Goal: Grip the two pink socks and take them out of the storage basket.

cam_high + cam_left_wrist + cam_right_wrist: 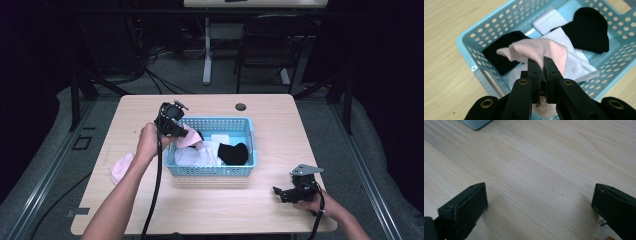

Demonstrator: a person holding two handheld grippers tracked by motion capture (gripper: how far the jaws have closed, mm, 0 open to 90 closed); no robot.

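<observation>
My left gripper [543, 65]: jaws clamped on a fold of soft pink sock [534, 51], held above the perforated blue plastic basket [469, 43] of black and ribbed white socks. My right gripper [539, 202]: jaws wide apart, empty, over the pale wood-grain tabletop [536, 165].

- High view: fixed above the person's side, faces forward and down, far enough to take in the whole counter [150, 107] and the blue basket [212, 171].
- Left gripper view: close over the same basket [471, 53], looking down along its fingers [534, 72].
- Right gripper view: low, near the counter [536, 170], shares the basket corner [475, 123].
</observation>
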